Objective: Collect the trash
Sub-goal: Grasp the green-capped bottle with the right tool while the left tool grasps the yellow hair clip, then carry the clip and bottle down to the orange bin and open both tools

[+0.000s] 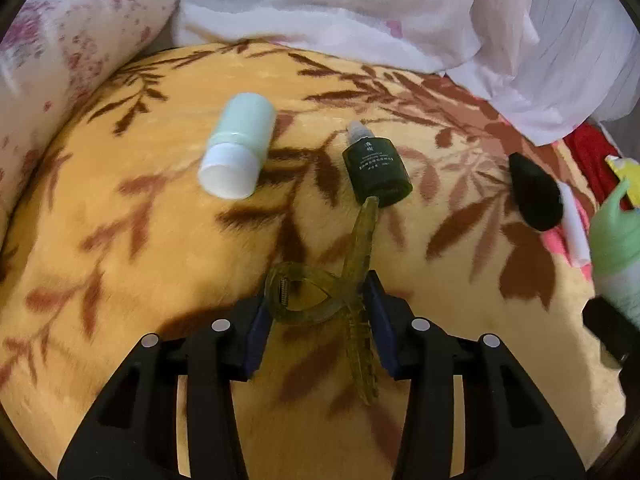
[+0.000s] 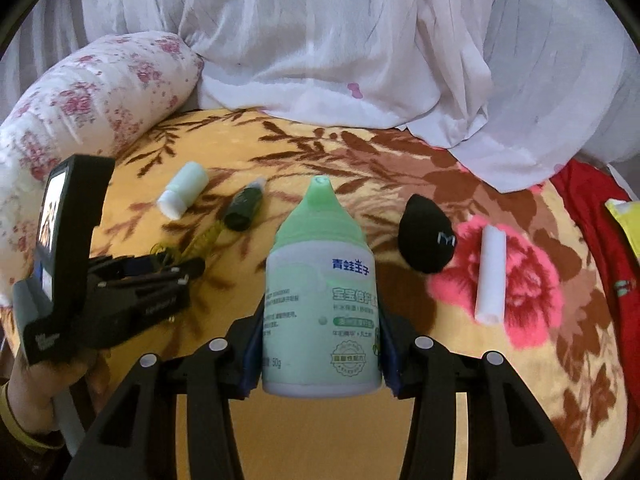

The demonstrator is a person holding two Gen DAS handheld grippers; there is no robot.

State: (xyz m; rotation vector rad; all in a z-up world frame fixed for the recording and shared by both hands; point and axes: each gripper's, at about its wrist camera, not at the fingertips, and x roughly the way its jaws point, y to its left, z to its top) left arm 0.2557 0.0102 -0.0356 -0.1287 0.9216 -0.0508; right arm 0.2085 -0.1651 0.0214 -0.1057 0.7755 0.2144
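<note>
A: What does the right wrist view catch that the left misses?

B: The plush yellow leaf-print blanket runs under everything. The right gripper is clamped on a smooth, cone-capped green lotion bottle, upright between its fingers. Beyond the right finger lie a black teardrop sponge and a white paper roll.

A: And the left wrist view?

B: Close detail. The left gripper pinches the loop of a translucent olive hair clip. Past the fingertips lie a pale cylindrical bottle and a small dark green bottle.
</note>
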